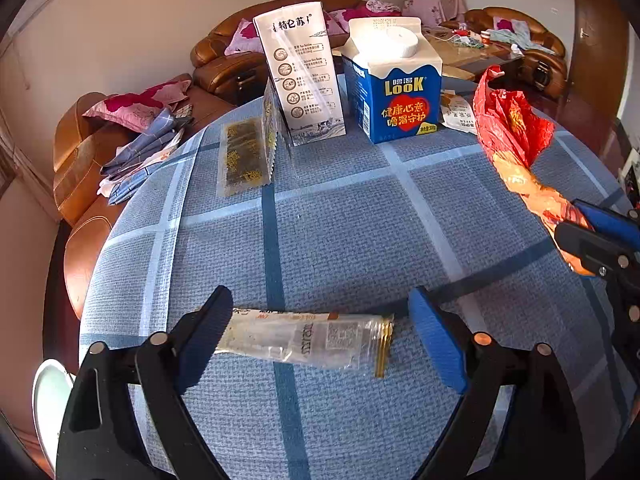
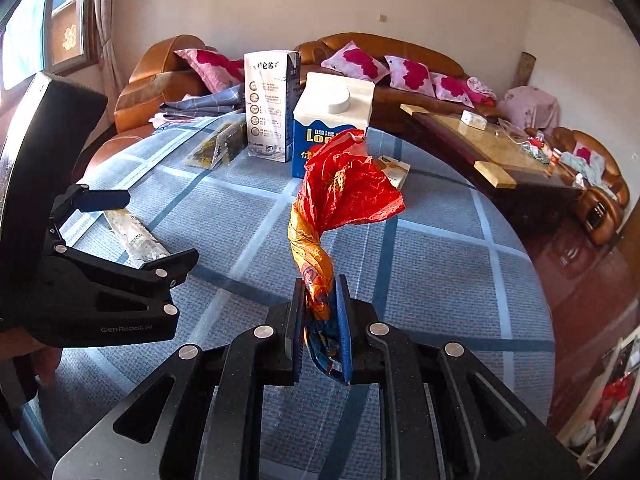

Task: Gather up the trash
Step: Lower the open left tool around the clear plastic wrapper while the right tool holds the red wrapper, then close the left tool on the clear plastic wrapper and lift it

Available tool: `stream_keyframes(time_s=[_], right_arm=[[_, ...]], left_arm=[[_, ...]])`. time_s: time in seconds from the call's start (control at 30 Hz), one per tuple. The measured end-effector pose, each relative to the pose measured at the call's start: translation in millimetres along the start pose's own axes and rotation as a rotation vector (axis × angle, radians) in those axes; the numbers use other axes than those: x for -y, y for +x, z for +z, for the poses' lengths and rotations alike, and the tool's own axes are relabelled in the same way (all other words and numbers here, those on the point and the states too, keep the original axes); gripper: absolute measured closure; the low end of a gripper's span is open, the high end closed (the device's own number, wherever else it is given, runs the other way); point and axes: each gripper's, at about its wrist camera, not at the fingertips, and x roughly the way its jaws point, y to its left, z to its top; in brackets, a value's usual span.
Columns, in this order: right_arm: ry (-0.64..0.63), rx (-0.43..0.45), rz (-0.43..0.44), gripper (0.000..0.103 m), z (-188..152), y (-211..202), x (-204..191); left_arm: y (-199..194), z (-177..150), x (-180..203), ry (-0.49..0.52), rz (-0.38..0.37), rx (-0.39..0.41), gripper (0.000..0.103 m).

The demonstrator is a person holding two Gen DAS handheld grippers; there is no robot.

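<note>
Daylight enters from the window (image 2: 60, 28) at the upper left of the right wrist view, bright and slightly washed out there. Both views are sharp at centre; fisheye bending curves the walls, and dark vignette fills the corners. Soft shadows fall on the tablecloth (image 1: 340, 220).

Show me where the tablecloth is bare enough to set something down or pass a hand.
Bare cloth spans the middle, between the clear wrapper by the left tongs and the blue carton. Crowded: the far edge, where the white carton, dark packet and blue carton cluster; the right tongs hold the red bag aloft.
</note>
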Motion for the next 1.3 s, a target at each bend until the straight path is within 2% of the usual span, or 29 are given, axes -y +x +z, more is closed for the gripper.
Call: stream_keyframes(time_s=[0.1,0.23,0.43,0.5,0.67,0.7,0.77,0.83,0.93,1.1,1.17,1.3], right_arm=[[0.006,0.003,0.006,0.088,-0.2,-0.5,1.2],[-0.005,0.007,0.005,0.088,0.2,-0.4,-1.5],[-0.021,0.006,0.0,0.088,0.2,-0.8,-4.8],[-0.015,0.008,0.003,0.088,-0.3,-2.0,-4.0],[-0.032,0.004,0.011,0.088,-0.1,-1.8,-12.5],[-0.034,0.005,0.012,0.088,0.0,-2.1,-14.2],[-0.046,0.005,0.003,0.088,0.0,-2.2,-17.2],[-0.046,0.008,0.001,0.088,0.1,-2.6,-17.1],[-0.044,0.009,0.001,0.088,0.1,-3.2,-16.2],[-0.053,0.01,-0.005,0.088,0.1,-3.9,-16.3],[-0.046,0.011,-0.003,0.088,0.1,-4.1,-15.7],[-0.044,0.012,-0.003,0.088,-0.1,-4.8,-17.3]], left_arm=[[-8.2,-14.8,-11.8,0.024,0.029,-0.009,0.017],[-16.5,-31.6,-37.6,-0.023,0.033,-0.03,0.017],[-22.1,-45.7,-55.5,-0.104,0.004,-0.028,0.018],[-25.9,-48.4,-54.2,-0.095,0.001,-0.015,0.018],[-27.8,-50.2,-52.0,-0.081,-0.059,-0.008,0.04],[-30.0,-50.4,-50.7,-0.076,-0.081,-0.001,0.052],[-35.1,-49.9,-47.9,-0.058,-0.098,0.011,0.06],[-40.5,-49.8,-46.3,-0.052,-0.135,0.021,0.083],[-50.3,-50.1,-45.5,-0.036,-0.149,0.043,0.101],[-72.3,-51.1,-40.9,0.025,-0.159,0.088,0.103],[-83.1,-54.7,-39.7,0.049,-0.126,0.124,0.103],[-104.5,-52.6,-49.0,0.027,-0.146,0.19,0.103]])
